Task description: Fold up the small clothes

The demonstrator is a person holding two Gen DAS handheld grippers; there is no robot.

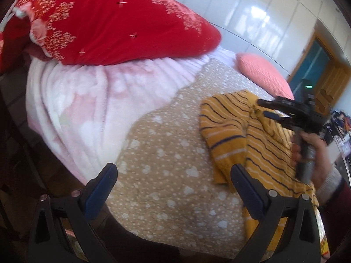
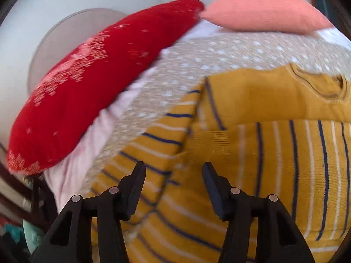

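A small mustard-yellow sweater with navy and white stripes lies partly folded on the bed, a sleeve laid across its body; it fills the right wrist view, collar at upper right. My left gripper is open and empty above the beige spotted bedcover, left of the sweater. My right gripper is open and empty just above the sweater's folded sleeve; it also shows in the left wrist view, held by a hand over the sweater.
A large red patterned pillow lies on a pink fleece blanket at the head of the bed. A salmon pillow sits at the far side. White wardrobe doors and a wooden door stand behind.
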